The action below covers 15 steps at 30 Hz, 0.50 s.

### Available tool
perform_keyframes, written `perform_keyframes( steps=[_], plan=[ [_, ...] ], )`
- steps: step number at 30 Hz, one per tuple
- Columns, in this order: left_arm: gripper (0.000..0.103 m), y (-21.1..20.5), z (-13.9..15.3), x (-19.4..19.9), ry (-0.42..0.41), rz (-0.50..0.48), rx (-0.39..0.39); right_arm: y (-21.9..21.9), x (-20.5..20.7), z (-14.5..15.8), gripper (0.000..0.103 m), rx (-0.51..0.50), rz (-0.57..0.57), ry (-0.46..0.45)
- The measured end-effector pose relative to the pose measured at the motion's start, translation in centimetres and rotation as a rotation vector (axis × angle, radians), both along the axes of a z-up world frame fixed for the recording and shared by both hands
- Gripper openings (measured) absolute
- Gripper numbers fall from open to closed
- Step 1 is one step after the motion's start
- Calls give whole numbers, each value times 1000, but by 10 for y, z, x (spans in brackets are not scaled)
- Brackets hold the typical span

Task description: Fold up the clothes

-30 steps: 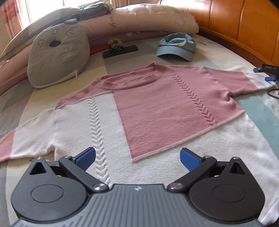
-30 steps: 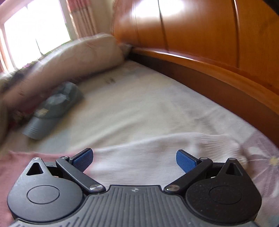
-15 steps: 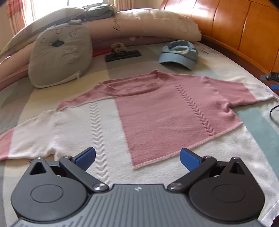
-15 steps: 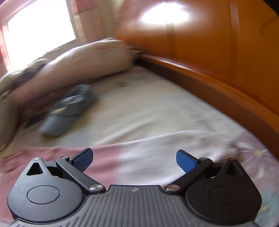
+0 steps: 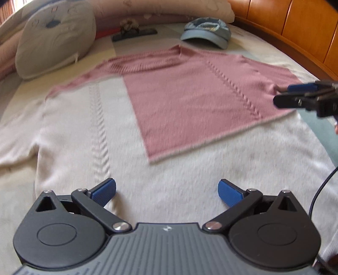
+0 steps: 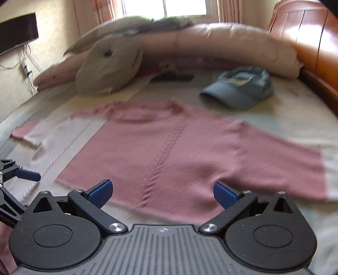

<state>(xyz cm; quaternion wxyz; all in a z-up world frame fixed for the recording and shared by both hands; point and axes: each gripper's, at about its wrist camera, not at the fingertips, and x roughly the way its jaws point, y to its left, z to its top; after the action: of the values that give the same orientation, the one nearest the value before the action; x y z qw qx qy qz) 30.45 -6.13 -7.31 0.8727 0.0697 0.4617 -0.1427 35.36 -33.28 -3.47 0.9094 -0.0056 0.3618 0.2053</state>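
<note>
The sweater (image 5: 190,110) lies flat on the bed (image 6: 285,110). Left of its middle, the left gripper (image 5: 166,191) hovers over the white hem, fingers wide. The right gripper (image 6: 161,191), fingers wide, seems just above the pink part. Beyond sits a cap (image 6: 238,86).

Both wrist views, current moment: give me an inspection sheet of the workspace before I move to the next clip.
Surface: bed with a pale patterned cover.
Job's things: pink and white sweater spread flat, front up, not yet folded.
Clutter: blue cap beyond the collar; grey cushion; dark flat object, too blurred to name.
Grippers: left gripper open over the white hem; right gripper open over the pink panel near the sleeve.
Cables: thin dark cable at the right edge; wires on the wall.
Surroundings: wooden headboard, long pillows, window.
</note>
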Motion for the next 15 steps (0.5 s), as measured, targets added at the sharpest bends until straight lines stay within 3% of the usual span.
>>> perform_keyframes(
  steps=[6, 10, 15],
  plan=[
    [102, 25, 5, -19, -6, -46, -5, 16, -31, -27, 103, -172, -35, 77],
    [102, 44, 19, -18, -46, -24, -15, 21, -52, -27, 103, -201, -22, 79],
    [102, 61, 26, -12, -64, 28, -87, 27, -60, -22, 103, -132, -66, 109]
  ],
)
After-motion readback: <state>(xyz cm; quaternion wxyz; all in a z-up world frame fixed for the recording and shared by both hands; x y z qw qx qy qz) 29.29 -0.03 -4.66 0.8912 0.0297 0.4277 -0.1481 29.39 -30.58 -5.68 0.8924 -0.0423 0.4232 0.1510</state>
